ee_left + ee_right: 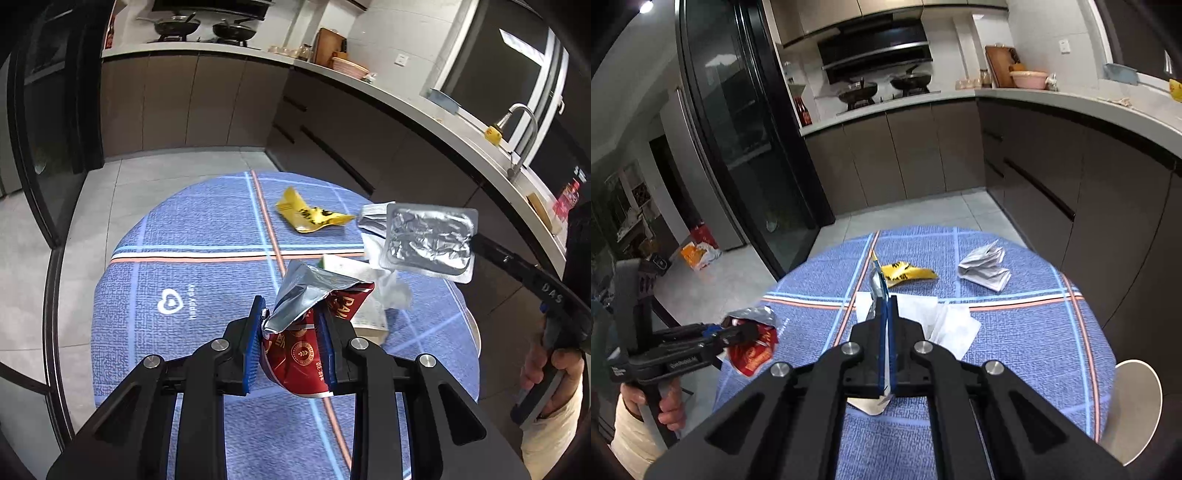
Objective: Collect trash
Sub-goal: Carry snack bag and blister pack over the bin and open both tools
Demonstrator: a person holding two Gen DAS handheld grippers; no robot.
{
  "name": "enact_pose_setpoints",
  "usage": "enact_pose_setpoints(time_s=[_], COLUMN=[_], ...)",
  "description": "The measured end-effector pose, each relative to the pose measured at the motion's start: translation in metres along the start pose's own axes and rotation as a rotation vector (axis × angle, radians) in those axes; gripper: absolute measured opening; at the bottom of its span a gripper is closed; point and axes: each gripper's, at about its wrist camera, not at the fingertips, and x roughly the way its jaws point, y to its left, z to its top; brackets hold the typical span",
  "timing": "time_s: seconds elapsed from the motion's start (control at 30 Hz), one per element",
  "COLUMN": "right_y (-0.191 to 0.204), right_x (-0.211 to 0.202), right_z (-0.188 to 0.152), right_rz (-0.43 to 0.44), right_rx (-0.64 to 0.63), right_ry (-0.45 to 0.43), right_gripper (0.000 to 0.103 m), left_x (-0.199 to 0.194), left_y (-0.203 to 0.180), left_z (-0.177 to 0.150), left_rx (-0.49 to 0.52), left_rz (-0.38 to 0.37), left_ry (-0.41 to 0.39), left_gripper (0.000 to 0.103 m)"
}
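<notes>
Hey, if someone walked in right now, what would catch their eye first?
Probably the two pieces of trash held up over the blue tablecloth: a red snack bag clamped in the left gripper, and a silver foil tray pinched by the right gripper. A yellow wrapper lies behind them.

**Trash on the table and in the fingers**

A crumpled red snack bag (299, 354) with a silver lining is pinched between the left blue fingers (253, 347), its torn mouth flaring above them. A flat silver foil packet (428, 240) is clamped edge-on between the right fingers (884, 343), lifted clear of the cloth. Beyond both fingertips a yellow wrapper (908, 273) lies crumpled. A folded silver packet (984, 267) sits to its right. White paper (942, 321) lies flat just below the right fingers.
</notes>
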Motion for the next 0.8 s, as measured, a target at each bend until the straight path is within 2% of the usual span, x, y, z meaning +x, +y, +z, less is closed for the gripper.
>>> enact_pose_setpoints(time_s=[0.37, 0.57, 0.8], right_y=[-0.004, -0.014, -0.036], right_x=[-0.059, -0.08, -0.123], right_z=[0.004, -0.001, -0.008], right_rz=[0.023, 0.004, -0.061], right_rx=[0.014, 0.028, 0.048], right_ry=[-0.128, -0.159, -0.216], right_gripper=[0.003, 0.003, 0.003], left_x=[-0.024, -0.03, -0.022], left_y=[-0.035, -0.063, -0.113], left_z=[0.003, 0.004, 0.009], left_rx=[0.056, 0.095, 0.156], left_rz=[-0.028, -0.058, -0.134], left_ry=[-0.04, -0.053, -0.053], left_gripper=[0.025, 0.025, 0.025])
